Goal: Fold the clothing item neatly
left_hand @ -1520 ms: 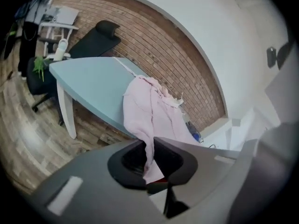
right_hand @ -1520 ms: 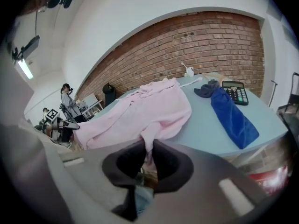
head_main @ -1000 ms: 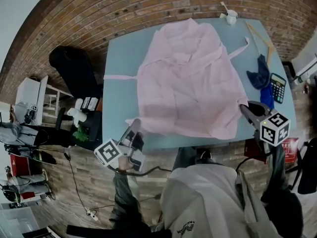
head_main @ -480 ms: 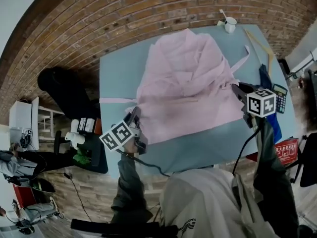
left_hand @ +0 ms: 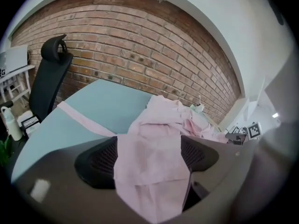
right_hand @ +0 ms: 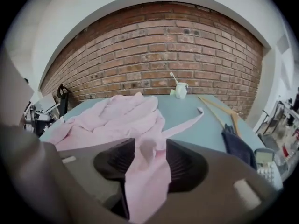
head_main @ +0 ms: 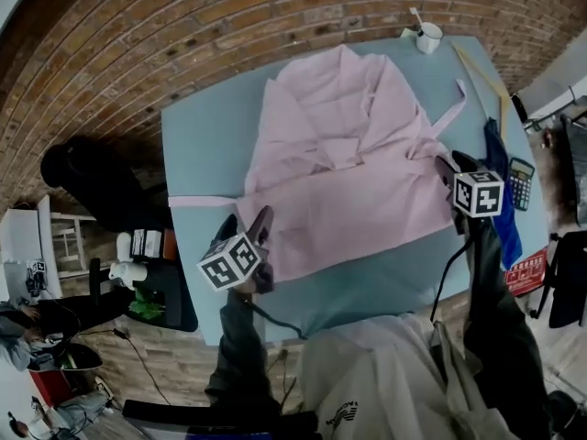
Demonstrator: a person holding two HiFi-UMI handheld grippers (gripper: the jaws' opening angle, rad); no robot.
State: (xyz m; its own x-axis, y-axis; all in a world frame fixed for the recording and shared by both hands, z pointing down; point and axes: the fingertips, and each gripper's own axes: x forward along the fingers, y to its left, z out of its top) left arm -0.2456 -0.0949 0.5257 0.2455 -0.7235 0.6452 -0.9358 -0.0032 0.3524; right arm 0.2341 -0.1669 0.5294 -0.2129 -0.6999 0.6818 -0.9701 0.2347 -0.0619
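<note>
A pale pink robe lies spread on the blue-grey table, its lower part doubled back over its middle. My left gripper is at the robe's near left corner. Its jaws have just been opening, and in the left gripper view they stand wide apart with slack pink cloth between them. My right gripper is at the robe's right edge. Its jaws have just been opening too, and in the right gripper view a loose bunch of cloth hangs between the spread pads.
The robe's belt trails left across the table. At the far right corner stands a white cup. Wooden sticks, a dark blue cloth and a calculator lie along the right edge. A black chair stands left of the table.
Both grippers moved from the table's near edge away from me over the robe, carrying its hem along. The robe's lower part now lies folded back over its middle.
</note>
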